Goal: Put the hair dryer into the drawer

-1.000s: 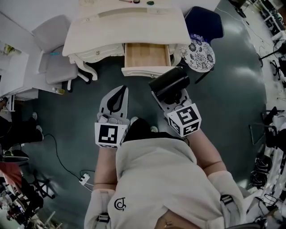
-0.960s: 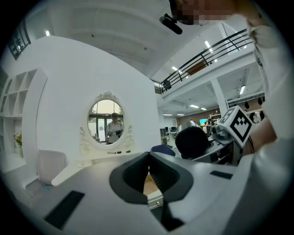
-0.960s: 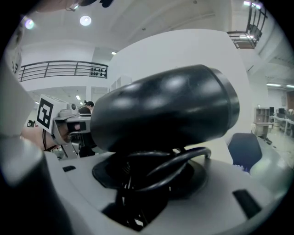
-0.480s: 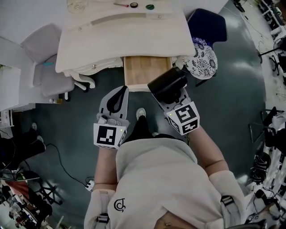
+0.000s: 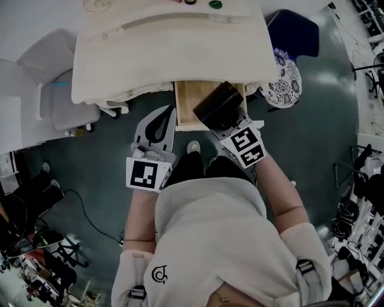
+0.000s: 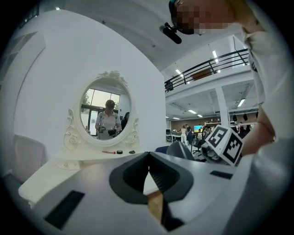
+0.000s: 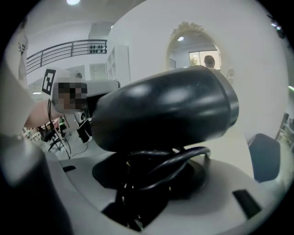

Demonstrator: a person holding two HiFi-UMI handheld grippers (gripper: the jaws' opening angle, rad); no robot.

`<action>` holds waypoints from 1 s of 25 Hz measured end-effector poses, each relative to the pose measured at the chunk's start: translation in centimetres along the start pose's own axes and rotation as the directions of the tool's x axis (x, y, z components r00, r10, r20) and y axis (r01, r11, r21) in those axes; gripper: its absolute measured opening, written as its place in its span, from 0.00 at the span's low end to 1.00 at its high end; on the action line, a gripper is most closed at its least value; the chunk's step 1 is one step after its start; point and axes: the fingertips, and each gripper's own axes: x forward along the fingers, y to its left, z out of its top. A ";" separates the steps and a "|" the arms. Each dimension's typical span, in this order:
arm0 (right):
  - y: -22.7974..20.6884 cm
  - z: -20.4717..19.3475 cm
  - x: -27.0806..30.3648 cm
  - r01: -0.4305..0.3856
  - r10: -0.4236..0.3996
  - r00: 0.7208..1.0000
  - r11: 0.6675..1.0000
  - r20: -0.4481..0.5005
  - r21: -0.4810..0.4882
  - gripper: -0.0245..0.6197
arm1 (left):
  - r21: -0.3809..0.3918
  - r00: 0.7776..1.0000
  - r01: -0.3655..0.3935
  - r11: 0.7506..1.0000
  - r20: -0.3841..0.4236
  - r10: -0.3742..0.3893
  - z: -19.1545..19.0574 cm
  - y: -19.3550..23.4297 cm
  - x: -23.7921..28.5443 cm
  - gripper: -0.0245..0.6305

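Observation:
The black hair dryer (image 5: 219,105) sits in my right gripper (image 5: 227,122), whose jaws are shut on it. It hangs over the right part of the open wooden drawer (image 5: 187,101) of the cream dressing table (image 5: 168,54). In the right gripper view the hair dryer (image 7: 165,112) fills the frame, with its black cord (image 7: 161,166) looped under it. My left gripper (image 5: 167,113) is shut and empty, its tips at the drawer's left front corner. In the left gripper view the left gripper (image 6: 148,158) points at the table, and the drawer's wood (image 6: 155,207) shows just under its tips.
A grey chair (image 5: 57,90) stands left of the table. A blue chair with a patterned cushion (image 5: 287,75) stands to the right. Small items (image 5: 215,5) lie at the back of the tabletop under an oval mirror (image 6: 104,112). A cable (image 5: 78,207) runs over the floor.
The person has walked up to the table. Both grippers moved forward, and the hair dryer went from short of the drawer front to over the open drawer.

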 end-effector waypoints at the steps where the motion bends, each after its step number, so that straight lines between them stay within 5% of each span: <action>1: 0.1 -0.6 1.0 -0.029 0.028 0.999 0.999 -0.038 -0.020 0.41 | -0.010 1.000 -0.004 1.000 -0.006 0.004 -0.3 0.4 0.1 0.06; 6: -0.2 -4.2 5.6 -0.162 0.131 0.962 0.980 -0.240 -0.114 0.41 | -0.024 0.999 -0.050 0.998 -0.005 0.050 -1.0 1.7 1.1 0.06; 13: -1.2 -10.2 10.7 -0.324 0.195 0.859 0.923 -0.474 -0.208 0.41 | -0.104 0.989 -0.138 0.985 -0.075 0.130 -4.8 3.4 1.8 0.06; 18: -2.2 -15.0 14.1 -0.406 0.230 0.775 0.895 -0.588 -0.184 0.41 | -0.139 0.977 -0.176 0.974 -0.142 0.157 -7.7 3.6 1.5 0.06; 25: -3.3 -19.9 17.7 -0.421 0.234 0.694 0.899 -0.681 -0.120 0.41 | -0.168 0.970 -0.197 0.966 -0.179 0.167 -10.2 4.2 1.9 0.06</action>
